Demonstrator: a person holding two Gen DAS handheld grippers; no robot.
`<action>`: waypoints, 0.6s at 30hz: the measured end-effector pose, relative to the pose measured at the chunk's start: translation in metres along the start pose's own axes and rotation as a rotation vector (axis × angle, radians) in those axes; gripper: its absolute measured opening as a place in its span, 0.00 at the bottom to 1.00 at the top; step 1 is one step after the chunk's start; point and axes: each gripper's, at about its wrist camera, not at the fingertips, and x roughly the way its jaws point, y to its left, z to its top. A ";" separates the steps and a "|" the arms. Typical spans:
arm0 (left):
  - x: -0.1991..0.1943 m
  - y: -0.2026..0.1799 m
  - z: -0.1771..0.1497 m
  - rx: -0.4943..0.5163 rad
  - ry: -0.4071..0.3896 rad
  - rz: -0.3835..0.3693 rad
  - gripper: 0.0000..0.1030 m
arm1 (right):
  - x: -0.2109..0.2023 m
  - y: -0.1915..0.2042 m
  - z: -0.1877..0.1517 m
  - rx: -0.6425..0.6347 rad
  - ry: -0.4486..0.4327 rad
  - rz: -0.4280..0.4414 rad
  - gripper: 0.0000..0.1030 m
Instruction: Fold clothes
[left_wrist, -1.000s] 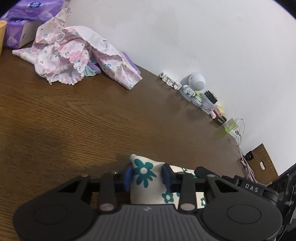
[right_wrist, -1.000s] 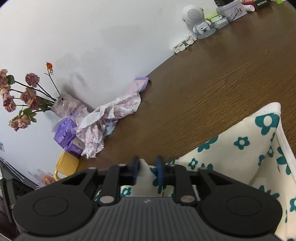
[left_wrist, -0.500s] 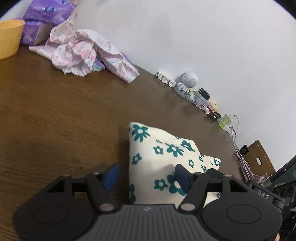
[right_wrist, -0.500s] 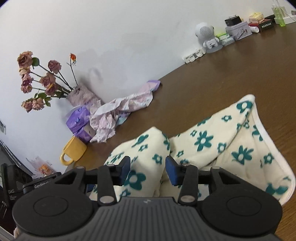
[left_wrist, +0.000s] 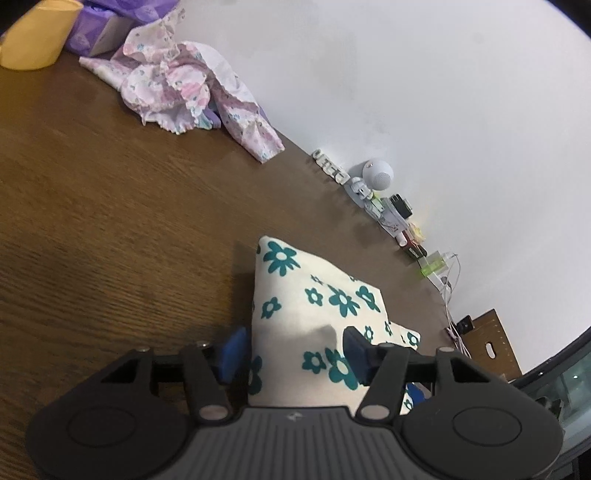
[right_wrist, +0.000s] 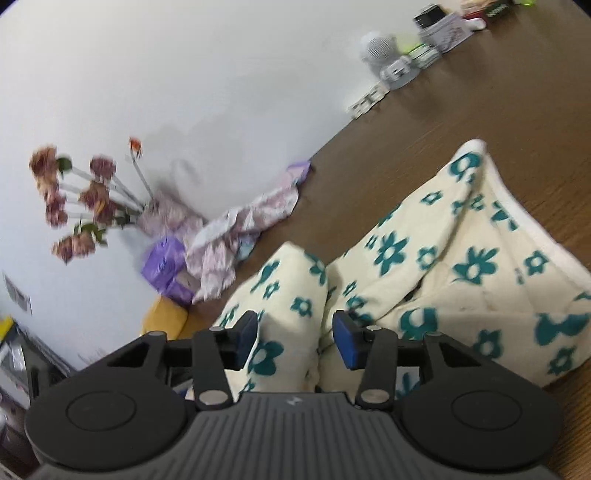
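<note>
Released a moment ago: left gripper (left_wrist: 291, 354) parted, right gripper (right_wrist: 295, 339) opening, pads off the floral cloth (left_wrist: 314, 306) that both pinched before. Folded now on the table (left_wrist: 110, 221), between both jaws. Fold likely done; pink garment (left_wrist: 184, 92) awaits.

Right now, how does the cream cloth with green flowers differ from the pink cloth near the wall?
The cream cloth has large teal flowers and lies folded with straight edges, close to the cameras; the pink cloth has a faint small print and lies crumpled in a heap against the wall, beside purple packs. Both rest on the brown wooden table.
</note>
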 end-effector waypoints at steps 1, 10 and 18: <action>0.001 0.000 0.000 -0.001 0.003 0.004 0.53 | 0.001 -0.002 0.001 0.012 0.003 0.003 0.44; 0.002 0.004 -0.004 -0.011 0.024 -0.017 0.50 | 0.008 -0.003 -0.002 -0.006 0.019 -0.016 0.24; -0.002 -0.005 -0.012 0.073 0.016 0.018 0.35 | -0.005 0.022 -0.015 -0.171 0.024 -0.091 0.21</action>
